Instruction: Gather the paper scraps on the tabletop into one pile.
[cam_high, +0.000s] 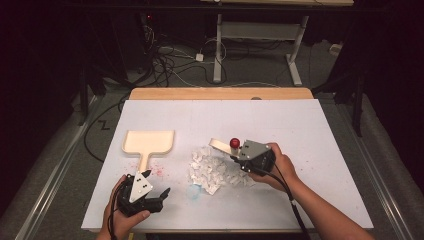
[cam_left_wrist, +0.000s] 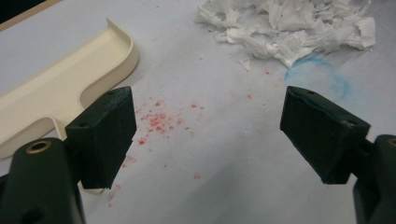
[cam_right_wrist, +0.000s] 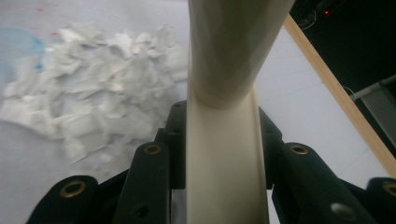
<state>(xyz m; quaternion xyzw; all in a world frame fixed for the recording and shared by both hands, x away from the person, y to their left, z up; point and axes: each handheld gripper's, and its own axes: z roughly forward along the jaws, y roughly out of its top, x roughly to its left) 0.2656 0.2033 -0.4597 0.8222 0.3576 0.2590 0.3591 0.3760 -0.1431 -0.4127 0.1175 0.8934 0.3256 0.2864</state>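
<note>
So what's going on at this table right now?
A person is sweeping up paper scraps on a white table. The right gripper is shut on a cream brush at the right edge of the pile. The left gripper is open and empty, near the handle of a cream dustpan that lies flat to the left of the pile. No scraps are in the dustpan yet.

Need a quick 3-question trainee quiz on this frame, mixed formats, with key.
1. True or false: the left gripper is open and holds nothing.
2. What does the right gripper clamp? A) dustpan B) cream brush handle C) paper scrap
3. Fill in: the cream dustpan lies to the ___ of the shredded paper pile in the high view.

Key: 1 true; 2 B; 3 left.
</note>
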